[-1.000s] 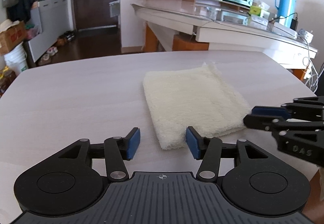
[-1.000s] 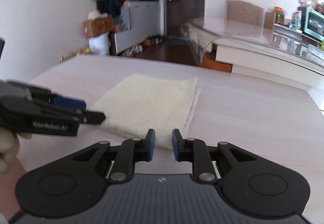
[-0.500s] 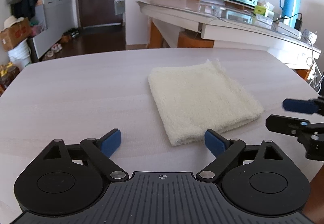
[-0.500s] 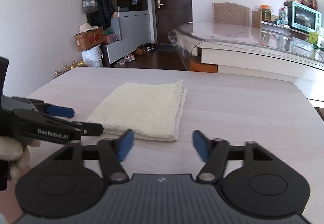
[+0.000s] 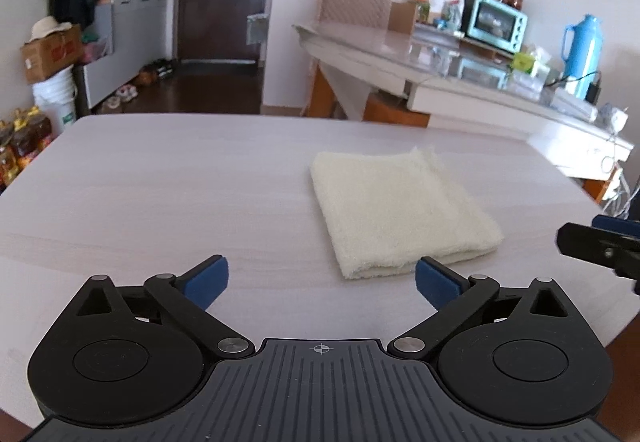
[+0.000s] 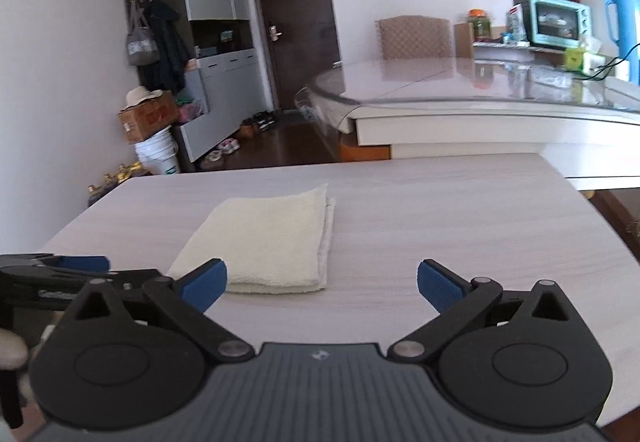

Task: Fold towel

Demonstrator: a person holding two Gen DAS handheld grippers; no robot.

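Left wrist view: left claw (image 5: pixel 322 277) with blue pads spread wide and its jaws opening, nothing between them; the near edge of the cream towel (image 5: pixel 400 208) lies just beyond the right pad.
Right wrist view: right claw (image 6: pixel 322 278) likewise wide apart, jaws opening and empty; the towel (image 6: pixel 272 238) lies ahead and to the left, its near corner partly hidden behind the left pad.
Towel: a compact folded rectangle, flat on the pale wood-grain bench (image 5: pixel 160 194), with stacked layers showing along its near and right edges.
Change: a second ago both claws were much narrower and sat close to the towel's near edge; now both are fully spread and drawn back from it, and the towel stays put.
Meaning: by my judgement the last fold is laid and released, so the task looks finished or nearly so.
Writing: the left claw's side (image 6: pixel 56 278) carries white lettering, too blurred here to read; half a second ago it read "GenRobot.AI".
Other labels: printing on the cardboard box (image 6: pixel 148 118) is illegible.
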